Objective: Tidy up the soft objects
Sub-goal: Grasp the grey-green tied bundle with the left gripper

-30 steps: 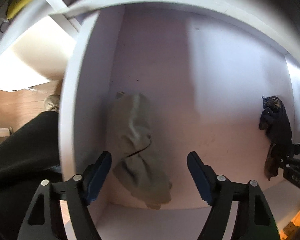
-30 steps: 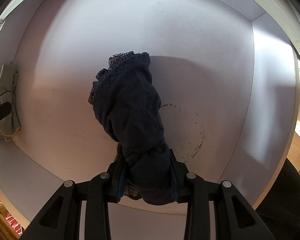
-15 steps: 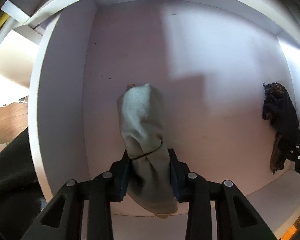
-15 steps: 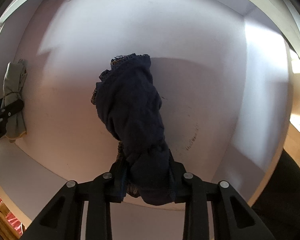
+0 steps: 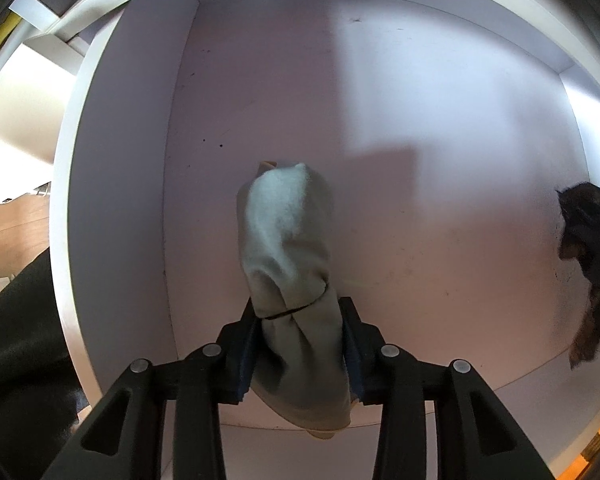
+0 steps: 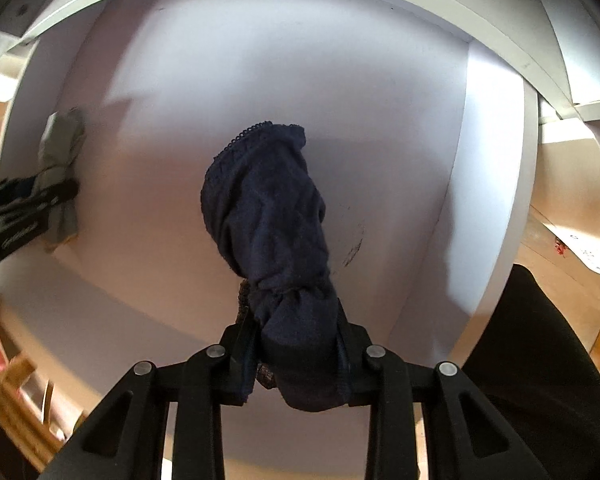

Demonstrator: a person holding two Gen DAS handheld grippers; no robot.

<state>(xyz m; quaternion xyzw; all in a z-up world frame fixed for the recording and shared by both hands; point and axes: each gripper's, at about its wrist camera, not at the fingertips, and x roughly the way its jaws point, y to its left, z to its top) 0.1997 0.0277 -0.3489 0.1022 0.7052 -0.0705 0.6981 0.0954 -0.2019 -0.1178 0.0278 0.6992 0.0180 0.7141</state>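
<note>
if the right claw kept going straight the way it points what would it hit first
Most likely the white floor of the drawer. The right claw is shut on the navy cloth bundle, whose hanging end would touch down before the fingers; depth is unclear.

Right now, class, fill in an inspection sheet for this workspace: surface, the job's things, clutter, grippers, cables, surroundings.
Surface: white drawer floor, bare but for dark scuff marks.
Job's things: pale grey-green cloth bundle, tied with a thin dark band; dark navy lace-edged cloth bundle.
Clutter: nothing seen inside the drawer.
Grippers: left gripper has just been closing, and its pads press the pale bundle; right gripper is clamped on the navy bundle.
Cables: nothing seen.
Surroundings: white drawer walls; wooden slats at lower left of the right view; dark sleeve; paper sheet outside at right.
</note>
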